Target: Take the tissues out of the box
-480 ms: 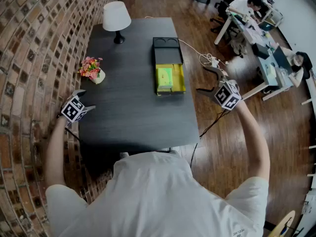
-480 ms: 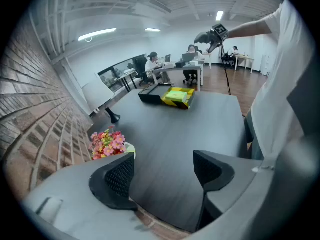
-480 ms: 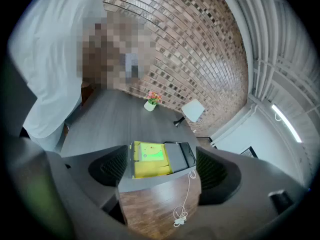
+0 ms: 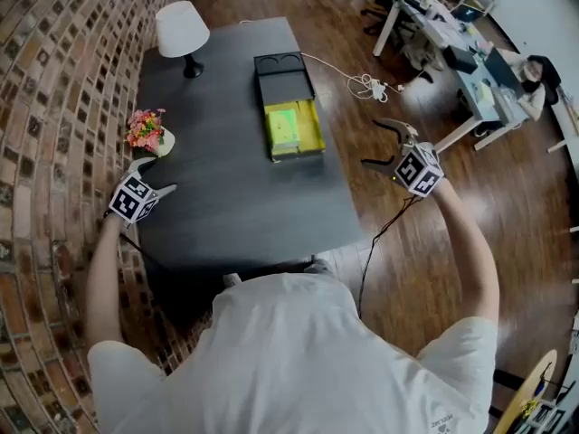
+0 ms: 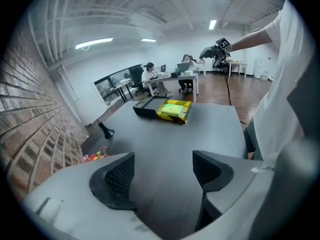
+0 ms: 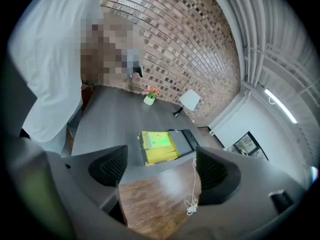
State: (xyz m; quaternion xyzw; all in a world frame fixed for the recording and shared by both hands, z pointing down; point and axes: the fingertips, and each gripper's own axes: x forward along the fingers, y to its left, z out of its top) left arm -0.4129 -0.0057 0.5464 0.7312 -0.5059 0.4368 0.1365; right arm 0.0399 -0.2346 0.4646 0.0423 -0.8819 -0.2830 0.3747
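Note:
An open yellow box (image 4: 291, 130) holding a green tissue pack (image 4: 284, 123) lies near the right side of the dark table (image 4: 235, 202). It also shows in the left gripper view (image 5: 174, 110) and the right gripper view (image 6: 159, 146). My left gripper (image 4: 156, 175) hovers at the table's left edge, far from the box, open and empty (image 5: 162, 171). Over the wooden floor to the right of the table, my right gripper (image 4: 373, 143) is held open and empty (image 6: 160, 166).
A black tray (image 4: 283, 72) lies just behind the box. A white lamp (image 4: 181, 30) stands at the far left corner and a small flower pot (image 4: 147, 130) at the left edge. A white cable (image 4: 362, 84) trails on the floor. A brick wall runs along the left; desks and people at the right.
The head view has shifted a little, so the table sits further left and up. Both grippers stay open and away from the box; the right one has drifted slightly further right of it.

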